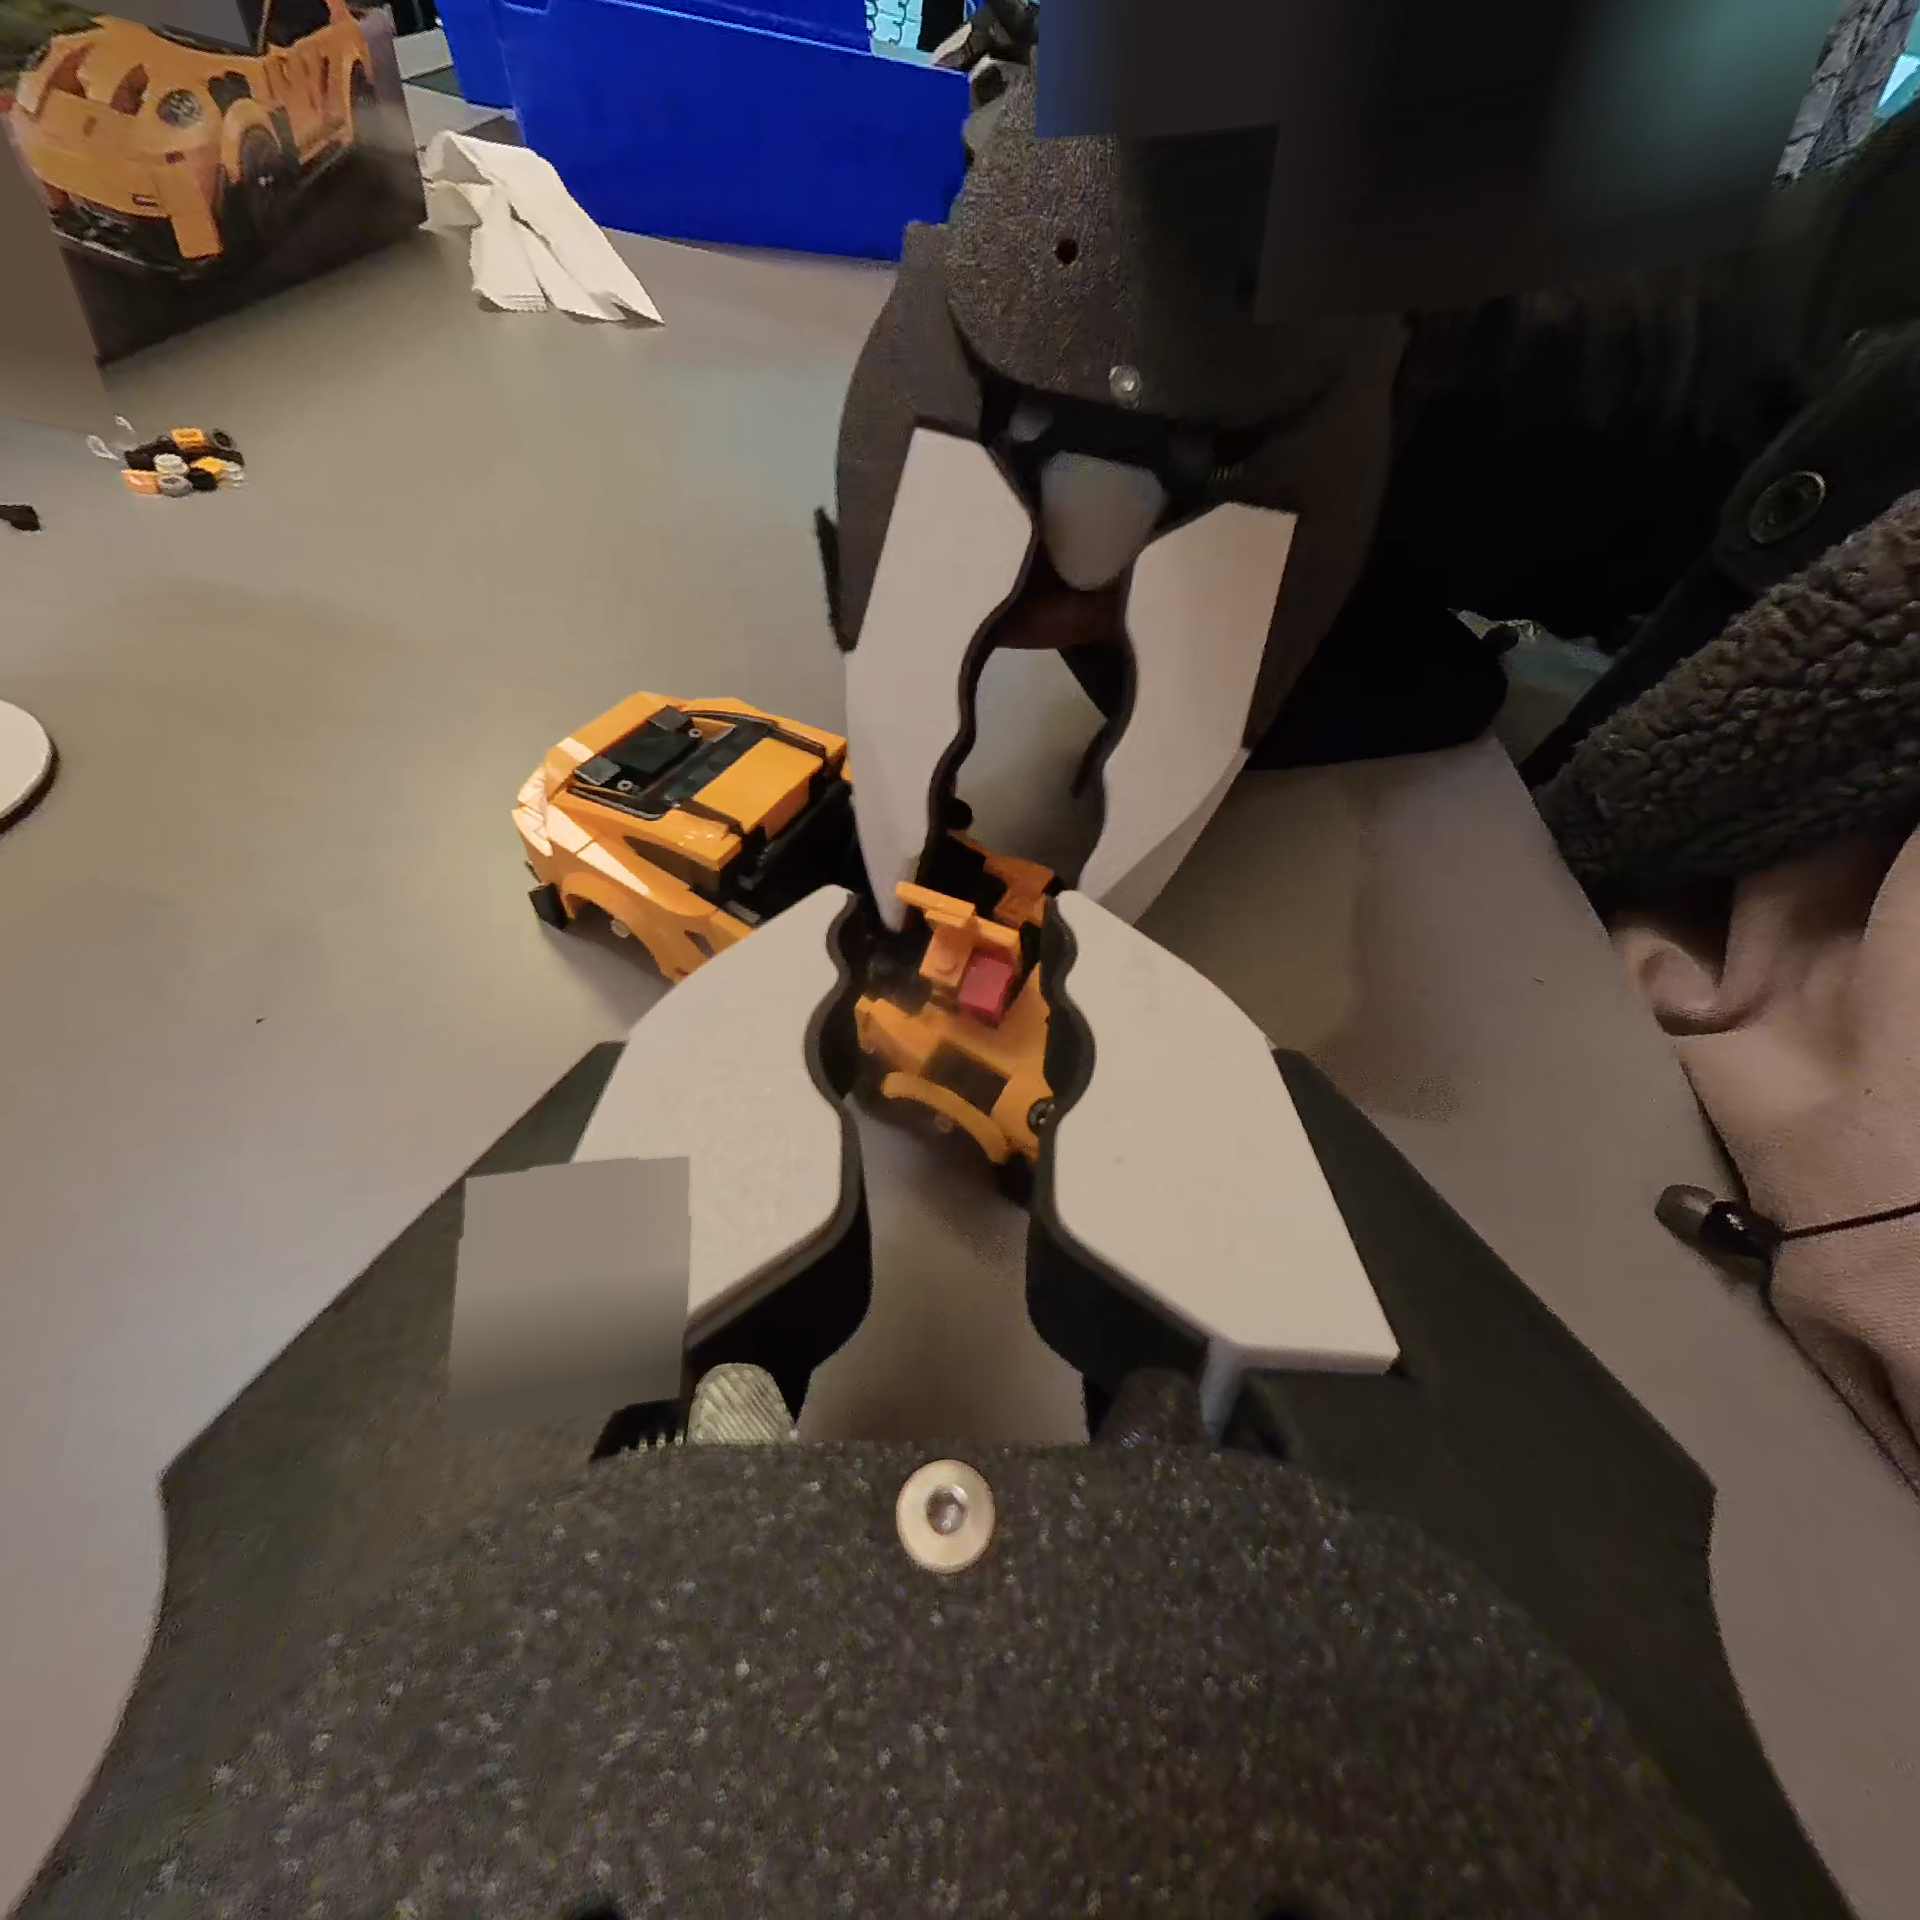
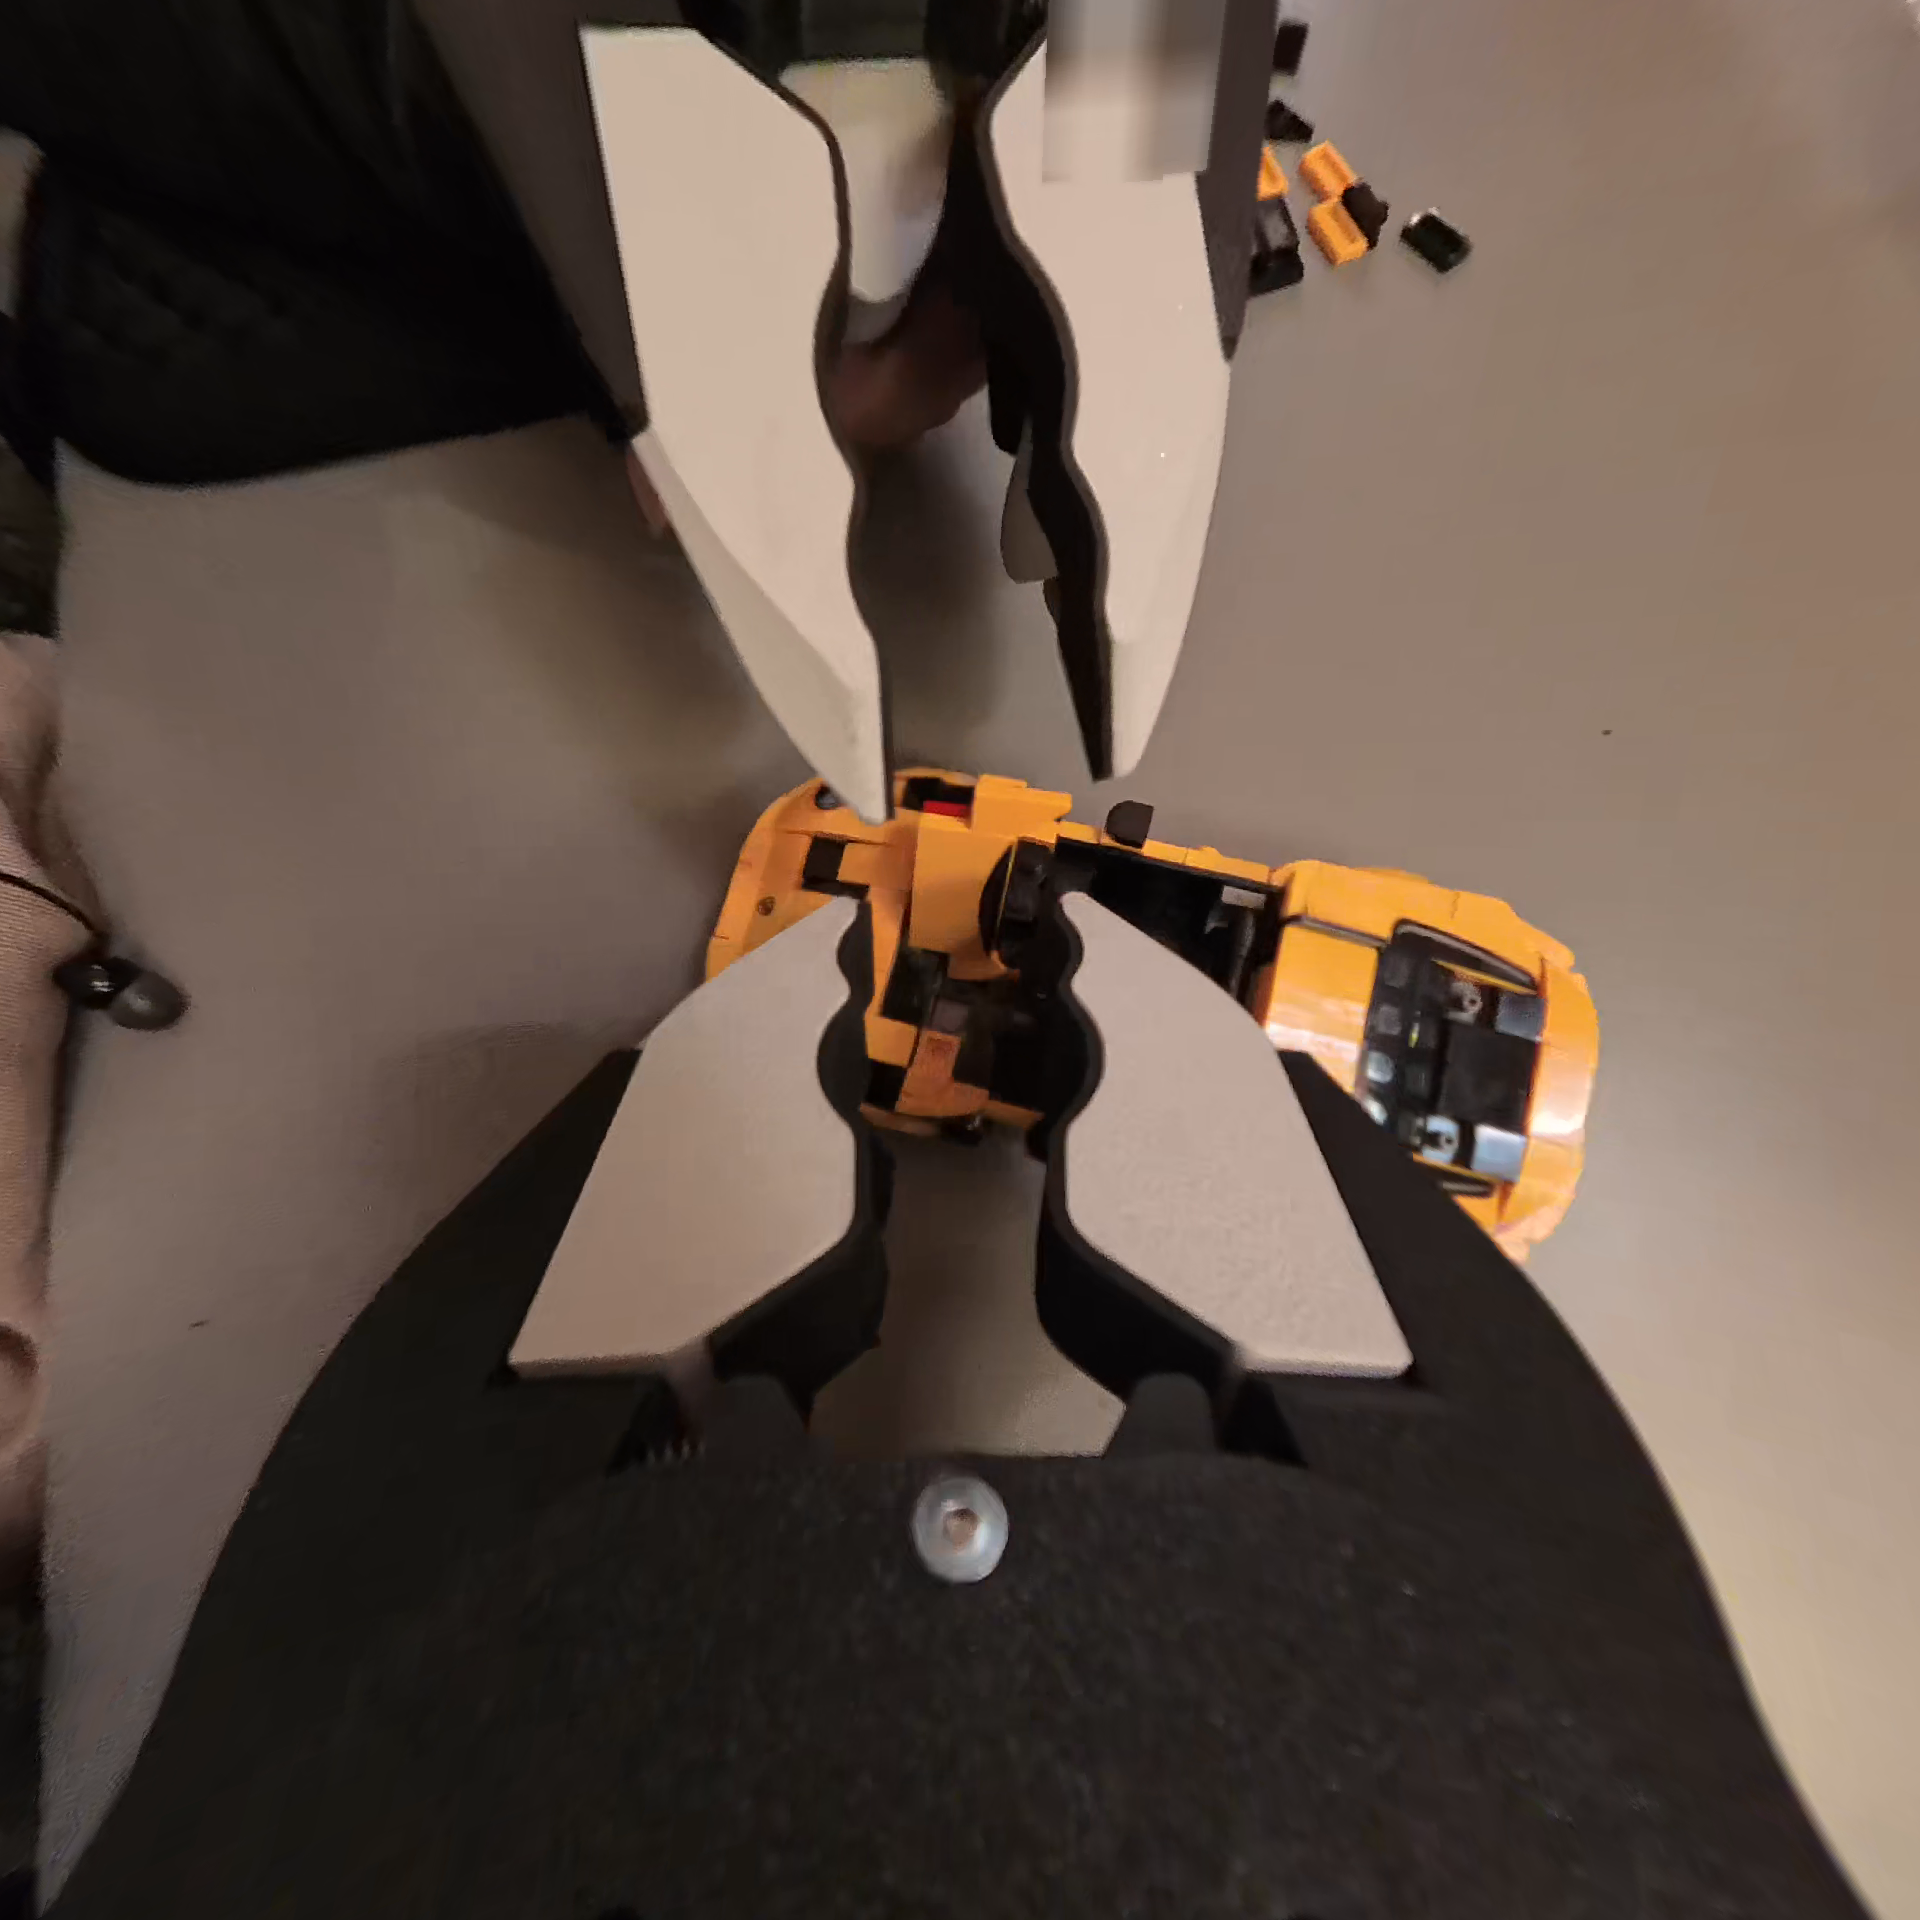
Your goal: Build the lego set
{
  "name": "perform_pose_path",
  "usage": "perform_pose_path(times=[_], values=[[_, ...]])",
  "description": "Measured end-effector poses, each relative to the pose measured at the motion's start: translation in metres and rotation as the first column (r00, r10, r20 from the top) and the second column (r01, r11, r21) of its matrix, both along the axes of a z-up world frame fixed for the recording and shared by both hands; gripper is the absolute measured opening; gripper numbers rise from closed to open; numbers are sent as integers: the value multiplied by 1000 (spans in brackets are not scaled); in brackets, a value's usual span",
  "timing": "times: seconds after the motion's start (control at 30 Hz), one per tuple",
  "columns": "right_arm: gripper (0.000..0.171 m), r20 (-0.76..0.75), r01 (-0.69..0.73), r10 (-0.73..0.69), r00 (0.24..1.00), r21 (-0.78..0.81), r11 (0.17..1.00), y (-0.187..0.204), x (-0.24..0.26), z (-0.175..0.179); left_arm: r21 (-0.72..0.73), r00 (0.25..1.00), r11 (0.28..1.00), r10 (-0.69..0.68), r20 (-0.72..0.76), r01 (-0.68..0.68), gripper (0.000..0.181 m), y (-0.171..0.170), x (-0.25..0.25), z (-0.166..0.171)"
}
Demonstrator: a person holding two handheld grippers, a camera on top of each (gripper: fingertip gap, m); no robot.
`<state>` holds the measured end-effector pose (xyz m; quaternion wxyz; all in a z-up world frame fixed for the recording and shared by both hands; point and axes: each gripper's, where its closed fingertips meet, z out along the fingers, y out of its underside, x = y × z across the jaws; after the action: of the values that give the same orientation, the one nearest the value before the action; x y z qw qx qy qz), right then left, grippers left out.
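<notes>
Left tongs: partly closed, pinching the rear block of the orange car by its two sides.
Right tongs: partly closed from the opposite direction, gripping the same block; in the left wrist view one tip touches the block's top while the other hangs off its side.
Key relation: the two tongs face each other nose to nose with the block between them, on or just above the table; both are equally near.
Car front: just beside the block, apparently at an angle to it; whether the two are joined I cannot tell.
Judgement: the block probably needs aligning and pressing onto the front.
Loose bricks: well apart.
Box: at the far edge.
</notes>
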<state>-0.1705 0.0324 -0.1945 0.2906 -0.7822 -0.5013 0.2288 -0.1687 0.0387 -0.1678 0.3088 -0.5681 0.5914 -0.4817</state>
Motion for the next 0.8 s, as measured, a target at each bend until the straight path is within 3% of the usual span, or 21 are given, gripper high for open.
perform_pose_path(times=[0.1,0.37,0.63,0.8], values=[[17,74,-28,28,997,0,1000,1,-2,-2,2,1000,1000,3,-12,-2,27,-1,1,-2],[15,243,-55,70,967,-67,996,0,3,9,-3,999,1000,-15,-42,15,18,-2,-4,-7],[16,437,77,35,899,-236,969,2,27,15,-10,998,999,41,-50,-42,18,16,-3,-7],[16,508,130,46,860,-307,943,-5,21,4,64,998,998,-19,-63,23,19,16,2,-9]])
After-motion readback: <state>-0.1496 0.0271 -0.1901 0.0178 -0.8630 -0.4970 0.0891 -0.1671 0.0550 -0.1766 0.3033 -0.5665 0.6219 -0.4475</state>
